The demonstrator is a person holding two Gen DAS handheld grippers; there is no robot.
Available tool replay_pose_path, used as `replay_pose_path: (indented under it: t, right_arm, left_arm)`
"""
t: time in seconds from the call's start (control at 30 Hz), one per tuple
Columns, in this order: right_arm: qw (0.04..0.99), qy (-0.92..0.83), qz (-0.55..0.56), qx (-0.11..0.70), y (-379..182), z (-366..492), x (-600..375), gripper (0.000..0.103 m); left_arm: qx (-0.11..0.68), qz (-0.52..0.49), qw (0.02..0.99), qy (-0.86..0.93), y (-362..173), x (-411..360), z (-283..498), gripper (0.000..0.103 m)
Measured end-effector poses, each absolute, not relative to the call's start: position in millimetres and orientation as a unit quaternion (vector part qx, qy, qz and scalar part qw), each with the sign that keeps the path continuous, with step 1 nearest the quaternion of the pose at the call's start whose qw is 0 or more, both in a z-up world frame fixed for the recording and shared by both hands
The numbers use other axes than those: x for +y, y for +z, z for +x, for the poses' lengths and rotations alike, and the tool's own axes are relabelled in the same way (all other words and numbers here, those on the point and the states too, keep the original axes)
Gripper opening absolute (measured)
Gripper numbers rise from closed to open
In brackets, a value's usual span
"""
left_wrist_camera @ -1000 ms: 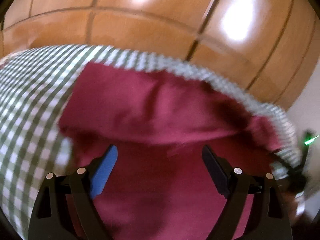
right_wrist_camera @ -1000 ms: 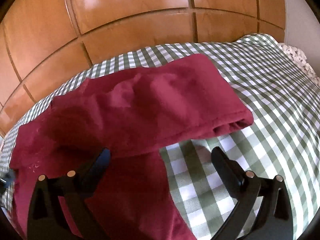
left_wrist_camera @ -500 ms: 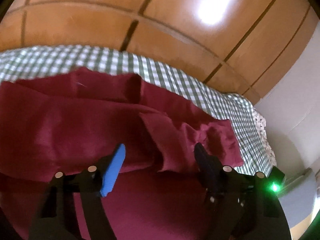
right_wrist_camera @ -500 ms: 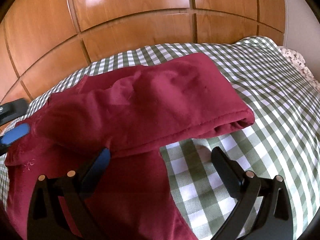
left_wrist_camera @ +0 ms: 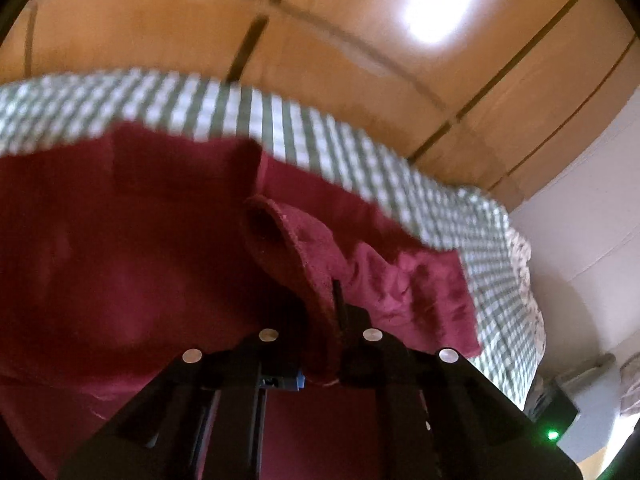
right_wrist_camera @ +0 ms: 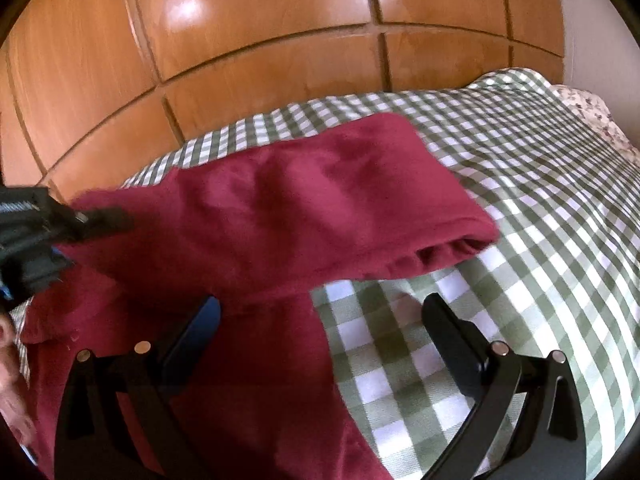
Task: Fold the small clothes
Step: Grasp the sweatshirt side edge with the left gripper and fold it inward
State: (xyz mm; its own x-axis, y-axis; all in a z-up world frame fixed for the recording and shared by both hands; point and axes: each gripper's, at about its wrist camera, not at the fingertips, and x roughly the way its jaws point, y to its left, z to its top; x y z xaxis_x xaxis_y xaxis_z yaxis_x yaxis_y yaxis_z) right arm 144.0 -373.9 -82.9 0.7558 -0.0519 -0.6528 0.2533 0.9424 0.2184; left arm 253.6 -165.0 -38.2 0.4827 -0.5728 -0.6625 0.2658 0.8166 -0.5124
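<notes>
Your left gripper (left_wrist_camera: 324, 344) is clamped on a raised fold of the dark red garment (left_wrist_camera: 132, 264), its two black fingers drawn together with the cloth edge pinched between them. In the right wrist view the same gripper (right_wrist_camera: 100, 216) shows at the left edge, with the garment's near-left part gathered at its tip. Your right gripper (right_wrist_camera: 320, 320) is released, its fingers spread wide; the left one sits over the garment, the right one over bare bedcover, and neither grips anything.

The garment (right_wrist_camera: 304, 208) lies on the bed, on a green-and-white checked bedcover (right_wrist_camera: 540, 208). No box or basket shows in either view; the bedcover is the only thing bearing the cloth. The fabric looks soft and slightly fuzzy, like fleece. One long folded part runs across toward the right and ends in a rolled, open hem, and a lower part hangs toward you between the right gripper's fingers. In the left wrist view the pinched fold arches up into a loop with a stitched edge, with rumpled cloth just to its right.

Behind the bed stands a glossy orange-brown wooden panel wall (right_wrist_camera: 260, 40) divided by dark grooves. A floral-patterned cloth (right_wrist_camera: 592, 116) lies at the far right corner of the bed.
</notes>
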Motion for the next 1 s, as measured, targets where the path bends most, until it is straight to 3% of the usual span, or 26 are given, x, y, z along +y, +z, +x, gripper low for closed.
replay_pose_path:
  t: [0.17,0.37,0.8,1.0]
  right_arm:
    - [0.931,-0.117,0.171,0.300,-76.5,128.2,-383.3,0.101]
    - [0.924,-0.127,0.172,0.317,-78.5,133.7,-385.2,0.101]
    - [0.906,-0.138,0.173,0.361,-85.2,148.8,-390.5,0.101]
    - [0.897,-0.148,0.204,0.364,-81.0,165.9,-408.3,0.101]
  left_arm:
    - [0.408,-0.196,0.860,-0.237,-15.9,-131.3,258.4,0.009]
    - [0.401,-0.218,0.867,-0.202,-16.3,-87.2,266.6,0.009]
    - [0.448,-0.239,0.849,-0.145,-86.8,-30.0,256.8,0.009]
    - [0.450,-0.240,0.848,-0.144,-95.0,-30.5,255.2,0.009]
